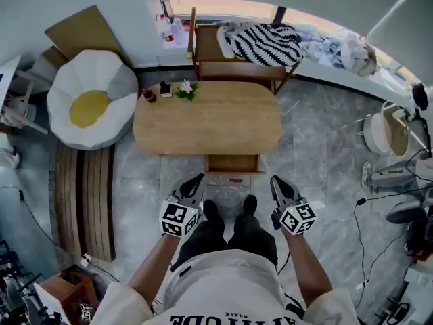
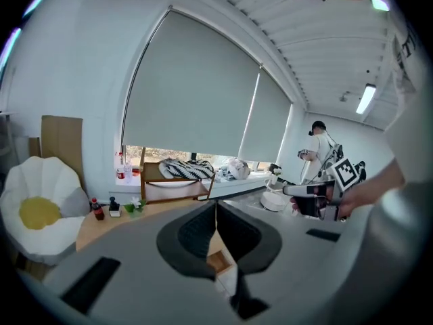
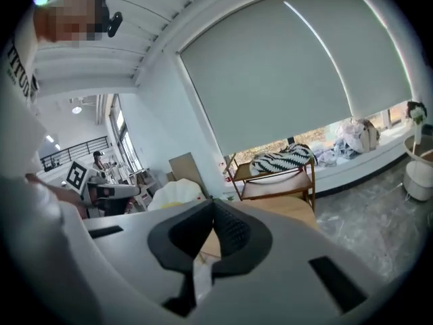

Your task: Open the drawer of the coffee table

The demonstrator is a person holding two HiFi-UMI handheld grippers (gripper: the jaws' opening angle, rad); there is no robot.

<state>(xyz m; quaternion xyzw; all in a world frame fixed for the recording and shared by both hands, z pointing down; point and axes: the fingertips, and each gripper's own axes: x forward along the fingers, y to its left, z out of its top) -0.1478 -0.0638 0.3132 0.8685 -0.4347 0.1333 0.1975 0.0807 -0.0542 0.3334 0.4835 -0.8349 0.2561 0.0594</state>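
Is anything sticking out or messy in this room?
Yes. The drawer of the coffee table is pulled out on the near side. Farther back, a heap of cloth lies crumpled, and a striped blanket is bunched on the wooden rack. Nothing looks spilled.

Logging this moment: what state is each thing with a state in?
Drawer: open, pulled out of the coffee table.
Left gripper: shut, empty.
Right gripper: shut, empty.
Roller blind: lowered most of the way.
Bottle: upright on the table.
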